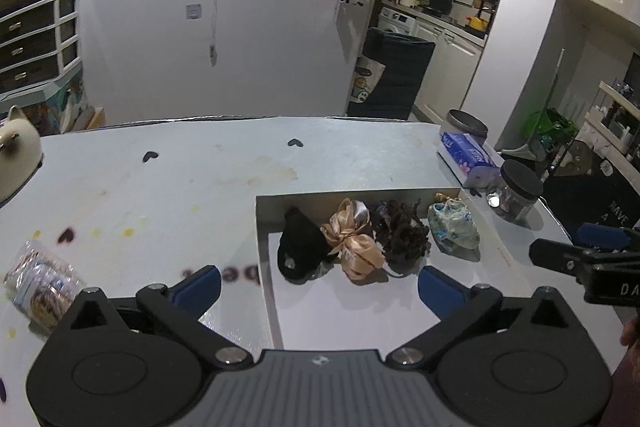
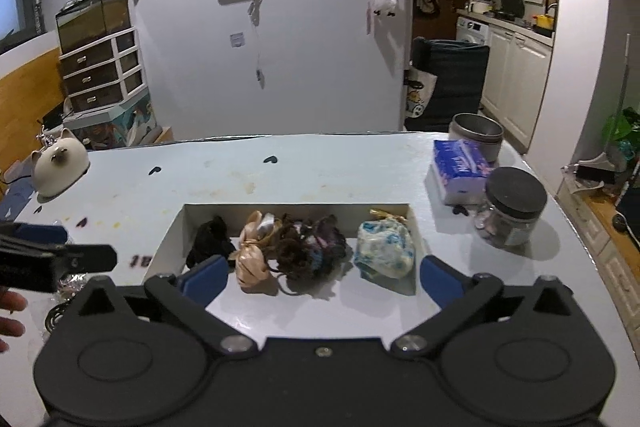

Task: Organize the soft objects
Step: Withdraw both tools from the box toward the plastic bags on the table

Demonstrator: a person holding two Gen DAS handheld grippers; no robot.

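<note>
Four soft bundles in one box

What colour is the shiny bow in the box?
Peach-gold satin bow, with a paler loop on top; clearest in the left wrist view.

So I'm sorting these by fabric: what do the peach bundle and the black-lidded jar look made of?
Peach bundle: looks like satin, judging by its glossy highlights and knotted folds. Black-lidded jar: clear glass or plastic, can't tell which; matte dark lid.
</note>
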